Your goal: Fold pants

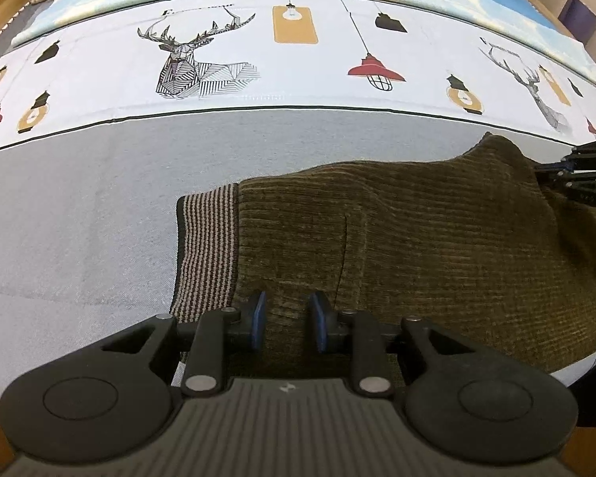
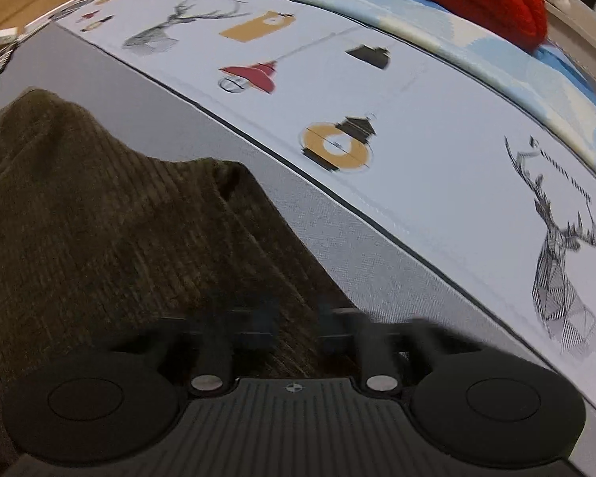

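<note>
The bed cover (image 1: pixel 79 218), grey in the lower half of both views and printed with deer and lamps toward the top, carries the pants (image 1: pixel 417 238), a dark olive ribbed pair that fills the centre and right of the left wrist view and the left and centre of the right wrist view. Their long axis runs across the left wrist frame, with the striped waistband (image 1: pixel 206 254) at the left end and the cloth rising to a raised bump toward the upper right. The left gripper (image 1: pixel 286 324) sits at bottom centre, its blue pads apart with a gap of cloth showing between them, just right of the waistband at the near edge. The right gripper (image 2: pixel 298 328) is blurred at bottom centre of its own view, over the right edge of the cloth; its fingers seem parted, but I cannot tell for sure. It also shows at the right edge of the left wrist view, near the bump. I judge the fold will bring one end toward the other along that axis
</note>
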### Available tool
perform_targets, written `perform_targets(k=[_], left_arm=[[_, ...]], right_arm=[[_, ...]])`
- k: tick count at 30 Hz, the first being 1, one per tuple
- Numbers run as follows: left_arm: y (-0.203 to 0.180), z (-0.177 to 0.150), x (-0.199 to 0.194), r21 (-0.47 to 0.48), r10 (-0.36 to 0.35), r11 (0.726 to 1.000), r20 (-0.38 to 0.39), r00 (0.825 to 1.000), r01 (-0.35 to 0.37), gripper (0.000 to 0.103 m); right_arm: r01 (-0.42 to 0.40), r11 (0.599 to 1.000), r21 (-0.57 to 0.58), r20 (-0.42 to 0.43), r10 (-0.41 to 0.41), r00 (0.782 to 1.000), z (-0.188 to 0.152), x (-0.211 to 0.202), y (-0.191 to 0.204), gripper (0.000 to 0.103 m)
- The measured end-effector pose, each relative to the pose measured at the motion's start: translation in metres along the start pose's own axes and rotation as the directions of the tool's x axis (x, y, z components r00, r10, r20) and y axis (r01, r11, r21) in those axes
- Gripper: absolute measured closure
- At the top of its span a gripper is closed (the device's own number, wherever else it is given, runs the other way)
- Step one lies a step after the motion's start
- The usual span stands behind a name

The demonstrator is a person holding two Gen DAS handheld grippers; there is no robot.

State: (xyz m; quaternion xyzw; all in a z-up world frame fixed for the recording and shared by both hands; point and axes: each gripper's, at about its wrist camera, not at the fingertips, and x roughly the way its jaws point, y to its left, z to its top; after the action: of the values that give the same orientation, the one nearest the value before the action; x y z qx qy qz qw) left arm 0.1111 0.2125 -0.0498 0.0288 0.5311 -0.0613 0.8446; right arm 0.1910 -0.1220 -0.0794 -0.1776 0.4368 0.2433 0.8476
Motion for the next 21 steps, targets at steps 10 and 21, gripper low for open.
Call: perform_targets(k=[10,21], left_arm=[[-0.004,0.006,0.004,-0.044,-0.037,0.998,0.002,0.999,0.037,0.075],[-0.007,0.008,0.022,-0.069,0.103,0.992,-0.053,0.993,-0.107,0.081]], right_arm=[[0.18,0.928,0.325,0.039,-0.203,0.978,-0.009,-0.018,-0.059,0.103],[-0.123,0.924,0.361,0.102,0.092,0.99,-0.085,-0.077,-0.081,0.1]])
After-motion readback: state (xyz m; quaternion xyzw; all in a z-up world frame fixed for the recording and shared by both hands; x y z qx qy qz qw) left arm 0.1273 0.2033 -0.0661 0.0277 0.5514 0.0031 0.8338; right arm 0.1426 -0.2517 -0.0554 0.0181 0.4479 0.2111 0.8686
